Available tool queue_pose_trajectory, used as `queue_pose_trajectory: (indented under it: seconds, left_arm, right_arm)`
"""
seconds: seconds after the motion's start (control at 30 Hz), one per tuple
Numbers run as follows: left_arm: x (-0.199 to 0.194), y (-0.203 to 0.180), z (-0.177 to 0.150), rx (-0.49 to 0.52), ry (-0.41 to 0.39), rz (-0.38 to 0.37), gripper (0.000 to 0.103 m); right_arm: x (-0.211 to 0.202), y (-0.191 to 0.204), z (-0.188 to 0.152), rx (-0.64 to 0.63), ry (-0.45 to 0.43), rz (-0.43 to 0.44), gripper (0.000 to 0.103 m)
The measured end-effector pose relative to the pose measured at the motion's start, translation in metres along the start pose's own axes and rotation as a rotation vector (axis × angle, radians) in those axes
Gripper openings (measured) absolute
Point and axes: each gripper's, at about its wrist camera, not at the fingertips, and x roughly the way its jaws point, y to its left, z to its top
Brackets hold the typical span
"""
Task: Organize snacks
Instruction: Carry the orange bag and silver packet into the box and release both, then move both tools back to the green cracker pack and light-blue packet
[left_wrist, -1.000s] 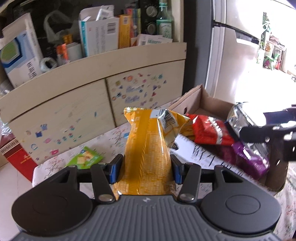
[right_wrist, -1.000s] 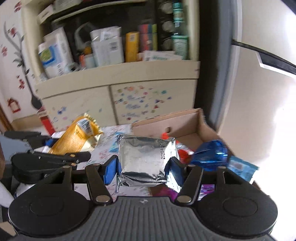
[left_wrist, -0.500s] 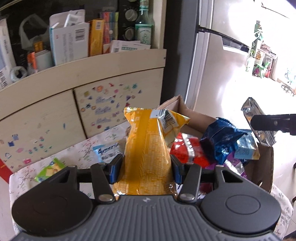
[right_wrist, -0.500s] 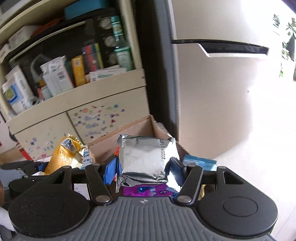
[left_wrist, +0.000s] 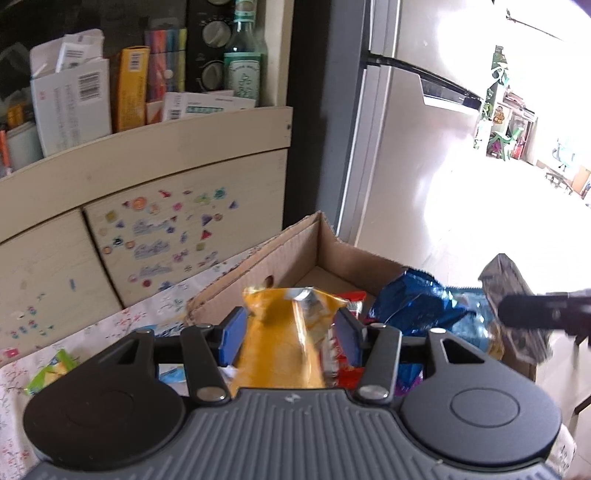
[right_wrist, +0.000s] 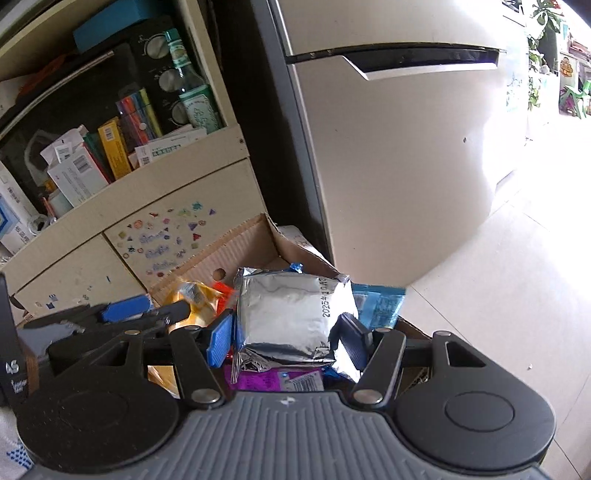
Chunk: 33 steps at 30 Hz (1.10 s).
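left gripper (left_wrist: 290, 338) tipped down over cardboard box (left_wrist: 295, 254), pinching yellow bag (left_wrist: 284, 347); right gripper (right_wrist: 288, 334) clamps silver pouch (right_wrist: 291, 317) above box's right side

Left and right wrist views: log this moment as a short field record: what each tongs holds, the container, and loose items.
left tongs: shut on yellow snack bag
right tongs: shut on silver foil packet
container: cardboard box, open top
in box: blue foil bag, red packet, purple packet
outside box: green packet on floral tablecloth
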Motion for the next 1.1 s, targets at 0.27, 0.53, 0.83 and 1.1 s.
queue_pose_trajectory:
  seconds: [0.27,0.53,0.83,1.1]
  left_arm:
    - [0.016,-0.007,0.003,-0.029,-0.01,-0.022,0.061]
    - [0.013,0.009,-0.001,-0.059,-0.002,-0.007,0.067]
    - [-0.015,0.022,0.001,-0.049,-0.003,-0.055,0.072]
    - [-0.038,0.042,-0.009,0.006,0.057,0.031,0.072]
  right_arm:
    - [0.012,-0.012,-0.004,0.093,0.072,-0.008,0.07]
    - [0.011,-0.005,-0.004,0.087,0.066,0.019,0.073]
    - [0.008,-0.005,-0.004,0.083,0.065,0.036,0.073]
    - [0.005,-0.005,-0.003,0.087,0.058,0.05,0.073]
